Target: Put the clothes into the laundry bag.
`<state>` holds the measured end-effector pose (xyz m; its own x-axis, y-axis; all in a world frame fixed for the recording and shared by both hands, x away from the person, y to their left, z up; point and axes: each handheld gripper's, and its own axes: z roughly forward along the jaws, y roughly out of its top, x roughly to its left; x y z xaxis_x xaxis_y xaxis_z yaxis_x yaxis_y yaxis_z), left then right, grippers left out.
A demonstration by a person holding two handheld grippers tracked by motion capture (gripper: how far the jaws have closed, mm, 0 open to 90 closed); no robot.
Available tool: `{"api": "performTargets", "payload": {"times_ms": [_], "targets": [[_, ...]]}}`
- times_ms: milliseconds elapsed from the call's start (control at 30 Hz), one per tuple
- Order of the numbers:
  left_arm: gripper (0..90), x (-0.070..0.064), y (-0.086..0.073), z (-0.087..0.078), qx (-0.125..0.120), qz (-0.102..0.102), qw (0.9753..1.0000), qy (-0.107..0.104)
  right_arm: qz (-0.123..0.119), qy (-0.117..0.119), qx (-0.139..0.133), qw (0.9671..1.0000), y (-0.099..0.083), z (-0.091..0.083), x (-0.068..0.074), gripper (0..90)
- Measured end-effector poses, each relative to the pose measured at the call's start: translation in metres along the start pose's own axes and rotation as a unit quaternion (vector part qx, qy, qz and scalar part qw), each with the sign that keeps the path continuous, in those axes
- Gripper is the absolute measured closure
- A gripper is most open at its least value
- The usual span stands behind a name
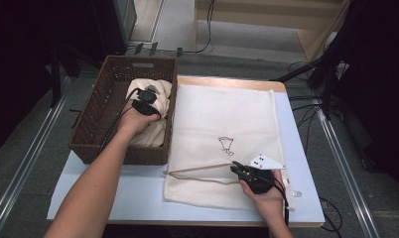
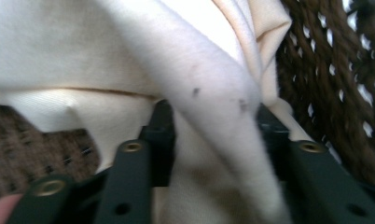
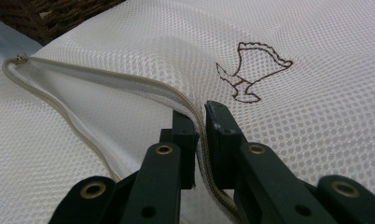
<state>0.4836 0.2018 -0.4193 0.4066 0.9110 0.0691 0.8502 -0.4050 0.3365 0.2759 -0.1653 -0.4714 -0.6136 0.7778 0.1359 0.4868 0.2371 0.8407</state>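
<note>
A cream cloth point(image 1: 157, 130) lies bundled in a brown wicker basket point(image 1: 94, 110) at the table's left. My left gripper point(image 1: 149, 95) is down on the bundle. In the left gripper view its jaws stand apart with a thick fold of the cloth point(image 2: 213, 84) between them. A white mesh bag point(image 1: 222, 114) lies flat on the table beside the basket. My right gripper point(image 1: 235, 169) is shut on the bag's upper zipper edge point(image 3: 106, 77) and lifts it, so the mouth gapes. The bag bears a small brown stitched figure point(image 3: 251, 74).
The pale blue table top point(image 1: 133, 193) has bare room in front of the basket and the bag. The basket's woven wall point(image 2: 325, 93) stands close behind the cloth. Cables and dark stands lie on the floor around the table.
</note>
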Motion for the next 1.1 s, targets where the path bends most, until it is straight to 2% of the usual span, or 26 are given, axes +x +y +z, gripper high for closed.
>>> {"api": "performTargets", "payload": {"times_ms": [100,200,233,267,300,333,367,400,433,467,533,567,633,700,800,967,1033,1100], "targets": [[65.0,0.004,-0.002,-0.004,0.025,0.010,0.9993,0.026,0.002,0.001,0.000,1.0000,-0.001,0.000,-0.001,83.8],[64.6,0.018,-0.006,-0.008,0.015,-0.009,0.9995,0.028,0.000,-0.001,0.002,1.0000,-0.001,0.000,-0.001,83.9],[63.7,0.024,-0.009,-0.009,0.001,-0.031,0.9995,0.006,0.000,0.000,0.002,1.0000,-0.001,0.000,-0.001,83.9],[60.8,0.030,-0.010,-0.010,-0.016,-0.059,0.9979,-0.023,-0.001,0.000,0.001,1.0000,-0.001,0.000,-0.001,83.9],[54.6,0.035,-0.012,-0.010,-0.032,-0.092,0.9940,-0.049,-0.001,-0.001,0.001,1.0000,-0.001,-0.001,-0.001,83.9],[46.5,0.040,-0.014,-0.010,-0.047,-0.128,0.9878,-0.076,-0.001,0.000,0.001,1.0000,-0.001,-0.001,-0.001,83.9],[38.9,0.043,-0.014,-0.011,-0.061,-0.158,0.9803,-0.100,-0.001,0.001,0.000,1.0000,-0.001,-0.001,-0.001,83.9],[30.8,0.045,-0.014,-0.011,-0.069,-0.169,0.9767,-0.113,-0.001,0.001,0.001,1.0000,-0.001,-0.001,-0.001,83.9],[24.3,0.044,-0.013,-0.012,-0.074,-0.176,0.9755,-0.110,-0.001,0.002,0.002,1.0000,-0.001,0.000,-0.001,83.9],[19.5,0.044,-0.011,-0.012,-0.076,-0.175,0.9755,-0.109,-0.002,0.002,0.002,1.0000,-0.001,0.001,-0.001,83.9],[14.9,0.043,-0.010,-0.009,-0.071,-0.190,0.9727,-0.112,0.001,0.002,0.003,1.0000,0.000,0.001,-0.001,83.9],[14.3,0.042,-0.009,-0.006,-0.063,-0.188,0.9739,-0.111,0.000,0.002,0.002,1.0000,0.000,0.002,-0.001,83.9],[14.0,0.037,-0.008,0.004,-0.032,-0.175,0.9785,-0.105,0.000,0.003,0.003,1.0000,0.001,0.002,-0.002,83.9],[14.1,0.033,-0.008,0.007,-0.021,-0.152,0.9842,-0.088,-0.001,0.004,0.004,1.0000,0.000,0.003,-0.002,83.9],[14.7,0.027,-0.007,0.010,-0.014,-0.128,0.9898,-0.061,-0.001,0.004,0.003,1.0000,0.000,0.002,-0.002,83.9],[14.5,0.019,-0.006,0.013,-0.006,-0.098,0.9949,-0.027,0.000,0.006,0.005,1.0000,0.000,0.001,-0.002,83.8],[21.2,0.018,-0.006,0.013,-0.004,-0.080,0.9968,-0.005,0.000,0.007,0.005,1.0000,0.000,0.001,-0.002,83.8],[26.4,0.017,-0.006,0.012,-0.004,-0.073,0.9973,-0.002,-0.001,0.007,0.006,1.0000,0.000,0.002,-0.002,83.8]]}}
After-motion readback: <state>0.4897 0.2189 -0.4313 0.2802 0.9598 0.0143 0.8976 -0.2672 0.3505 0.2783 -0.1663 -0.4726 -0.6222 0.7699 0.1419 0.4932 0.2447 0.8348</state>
